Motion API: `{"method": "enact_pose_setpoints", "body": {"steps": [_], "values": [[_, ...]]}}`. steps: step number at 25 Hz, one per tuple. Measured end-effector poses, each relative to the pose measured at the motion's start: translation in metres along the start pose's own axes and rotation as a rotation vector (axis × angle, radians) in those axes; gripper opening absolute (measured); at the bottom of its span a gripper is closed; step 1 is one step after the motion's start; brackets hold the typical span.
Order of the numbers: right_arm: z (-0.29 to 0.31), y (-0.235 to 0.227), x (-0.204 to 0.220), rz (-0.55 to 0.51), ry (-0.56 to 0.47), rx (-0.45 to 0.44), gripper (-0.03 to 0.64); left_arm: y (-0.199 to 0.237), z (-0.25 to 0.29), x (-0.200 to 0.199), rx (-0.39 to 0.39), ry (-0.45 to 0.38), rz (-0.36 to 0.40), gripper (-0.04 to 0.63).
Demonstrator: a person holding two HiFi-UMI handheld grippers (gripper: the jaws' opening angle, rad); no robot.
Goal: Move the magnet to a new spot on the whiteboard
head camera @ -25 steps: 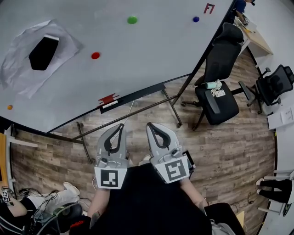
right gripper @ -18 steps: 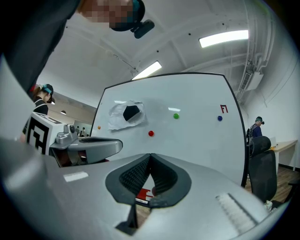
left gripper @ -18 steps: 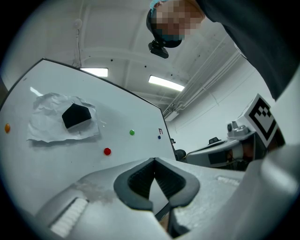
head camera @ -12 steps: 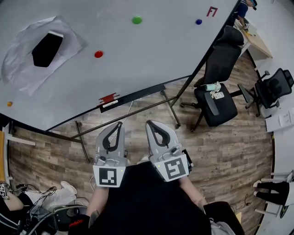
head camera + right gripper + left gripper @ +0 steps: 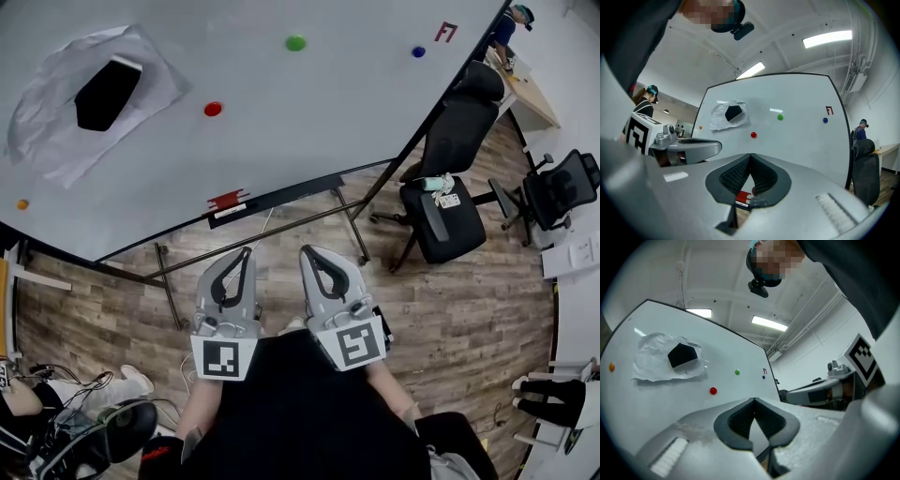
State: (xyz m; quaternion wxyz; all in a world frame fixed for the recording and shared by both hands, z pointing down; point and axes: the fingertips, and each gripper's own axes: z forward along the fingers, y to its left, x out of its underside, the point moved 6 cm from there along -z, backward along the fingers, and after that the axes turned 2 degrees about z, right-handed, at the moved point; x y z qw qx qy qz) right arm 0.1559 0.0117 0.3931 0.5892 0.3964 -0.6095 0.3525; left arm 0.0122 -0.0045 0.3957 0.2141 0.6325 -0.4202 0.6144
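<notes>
Ahead of me the large white whiteboard [image 5: 309, 122] fills the upper view. Both grey two-jaw tongs sit low against my body, well apart from it. The left gripper [image 5: 247, 253] has its jaws pressed together on nothing, and so does the right gripper [image 5: 306, 251].

Neither tool carries a magnet; every one I can see sits on the board. That fits a magnet yet to be fetched, or one already stuck in its new place, and I can't judge which, nor which magnet is meant. Either way I'd hold both tools level and clear of the board's lower edge.

Counting:
- one whiteboard
- two tongs
- one crumpled white paper sheet [image 5: 56, 141]
- one black block [image 5: 106, 92] on that sheet
- four small round magnets: a red magnet [image 5: 213, 109], a green magnet [image 5: 295, 43], a blue magnet [image 5: 418, 52] and an orange magnet [image 5: 22, 203]
</notes>
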Motion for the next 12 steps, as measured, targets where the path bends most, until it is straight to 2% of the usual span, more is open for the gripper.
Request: {"method": "enact_pose_setpoints", "body": {"steps": [12], "values": [[-0.0005,-0.0033,0.0009,0.002,0.006,0.009,0.002,-0.0003,0.0019,0.0023,-0.003,-0.007,-0.012,0.002]]}}
